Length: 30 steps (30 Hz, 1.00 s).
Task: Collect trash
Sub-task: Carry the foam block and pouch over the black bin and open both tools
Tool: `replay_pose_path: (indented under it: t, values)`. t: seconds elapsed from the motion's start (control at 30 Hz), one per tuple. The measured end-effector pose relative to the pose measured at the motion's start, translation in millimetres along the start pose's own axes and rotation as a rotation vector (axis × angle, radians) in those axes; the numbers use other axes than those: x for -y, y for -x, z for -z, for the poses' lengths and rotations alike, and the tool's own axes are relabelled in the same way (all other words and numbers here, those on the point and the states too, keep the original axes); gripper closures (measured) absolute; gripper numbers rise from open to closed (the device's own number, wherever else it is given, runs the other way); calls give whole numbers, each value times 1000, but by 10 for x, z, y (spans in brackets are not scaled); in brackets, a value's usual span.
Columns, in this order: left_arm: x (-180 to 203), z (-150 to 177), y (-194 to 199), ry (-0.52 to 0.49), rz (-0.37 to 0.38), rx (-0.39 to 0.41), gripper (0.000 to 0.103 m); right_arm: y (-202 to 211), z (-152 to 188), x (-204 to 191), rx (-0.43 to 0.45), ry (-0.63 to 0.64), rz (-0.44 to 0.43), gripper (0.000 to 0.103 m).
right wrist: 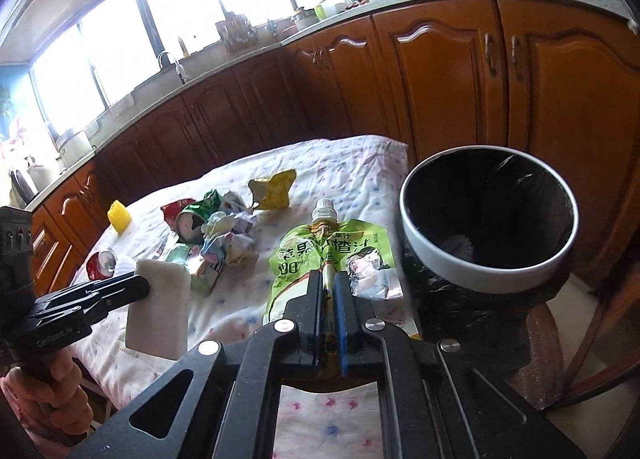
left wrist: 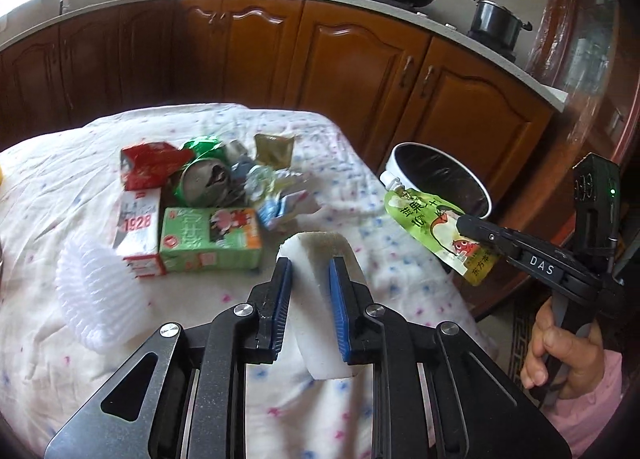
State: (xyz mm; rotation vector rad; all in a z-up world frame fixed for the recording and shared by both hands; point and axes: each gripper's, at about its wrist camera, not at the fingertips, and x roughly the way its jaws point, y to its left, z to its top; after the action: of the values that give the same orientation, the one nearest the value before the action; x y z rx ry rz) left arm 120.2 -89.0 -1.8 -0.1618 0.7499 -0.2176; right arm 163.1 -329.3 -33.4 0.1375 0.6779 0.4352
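Observation:
My left gripper [left wrist: 309,271] is shut on a white foam block [left wrist: 316,255] and holds it above the table; the block also shows in the right wrist view [right wrist: 158,301]. My right gripper [right wrist: 329,283] is shut on a green juice pouch [right wrist: 332,247] and holds it above the table's right edge, just left of the trash bin [right wrist: 490,279]. In the left wrist view the pouch [left wrist: 430,225] hangs in front of the bin [left wrist: 404,153]. The bin has a white rim and a black liner. A trash pile [left wrist: 208,195] lies on the table.
The table has a white flowered cloth [left wrist: 360,179]. The pile holds a green carton [left wrist: 210,239], a crushed can [left wrist: 204,179], a red-and-white box [left wrist: 138,227] and wrappers. A white foam net [left wrist: 96,291] lies at the front left. Wooden cabinets [left wrist: 360,59] stand behind.

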Motion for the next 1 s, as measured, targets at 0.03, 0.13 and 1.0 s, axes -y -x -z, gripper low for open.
replay_pose_path:
  t: [0.03,0.13,1.0]
  values:
    - [20,-26,-14,-4,6,1,85,15,-5,16,2,-1,4,97]
    - [92,-96,-67,-17,26,6,85,61,-41,82,13,-8,18,97]
    - [1065,-795,-672,-150,187,6,85,195,-536,1049,72,-77,177,98]
